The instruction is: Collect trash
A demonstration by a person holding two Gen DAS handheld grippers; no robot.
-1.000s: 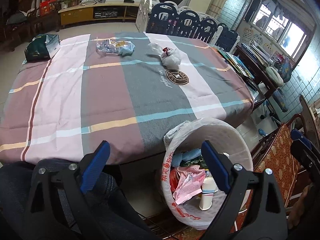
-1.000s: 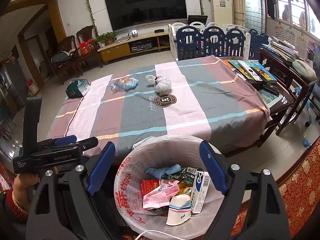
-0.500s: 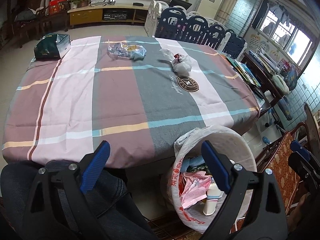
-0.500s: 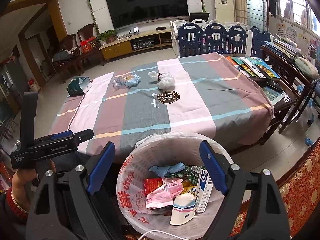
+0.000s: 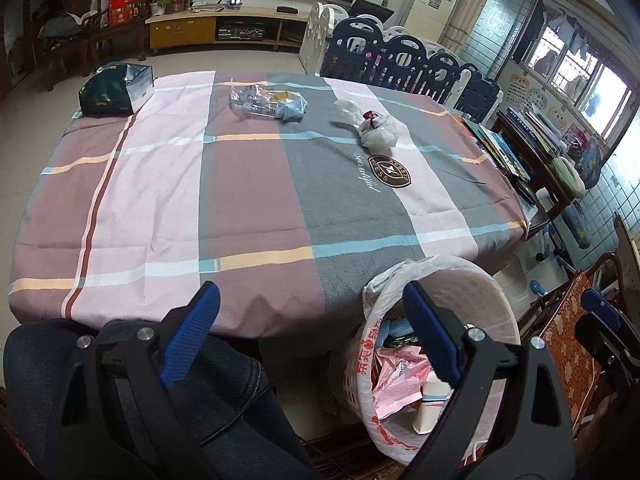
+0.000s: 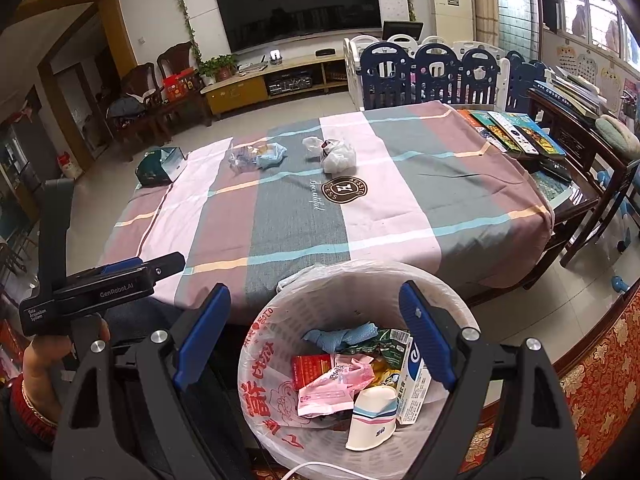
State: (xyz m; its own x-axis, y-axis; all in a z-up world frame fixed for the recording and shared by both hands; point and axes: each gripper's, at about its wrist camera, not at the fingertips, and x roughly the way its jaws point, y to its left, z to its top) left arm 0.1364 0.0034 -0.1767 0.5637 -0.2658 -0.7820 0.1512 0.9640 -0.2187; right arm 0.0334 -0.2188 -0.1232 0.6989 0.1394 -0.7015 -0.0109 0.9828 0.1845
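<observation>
Both grippers empty at the lined waste basket, table trash beyond.

Right gripper [image 6: 314, 328] and left gripper [image 5: 312, 320]: jaws apart, nothing held; left body reads "GenRobot.AI". Waste basket [image 6: 448, 300] holds wrappers and a paper cup [image 6: 372, 418]. Beyond the basket, a white bag [image 6: 338, 154], clear wrapper [image 6: 256, 156] and green box [image 6: 158, 166] lie on the tablecloth [image 6: 400, 200], marked "beautiful".

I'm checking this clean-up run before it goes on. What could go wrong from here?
1. The white knotted bag and the clear wrapper pile lie at the table's far side; a long reach may be awkward.
2. The pile looks loose, so one grab by either open claw, left or right, may leave pieces behind.
3. The bin looks fairly full; light wrappers may slip out.
</observation>
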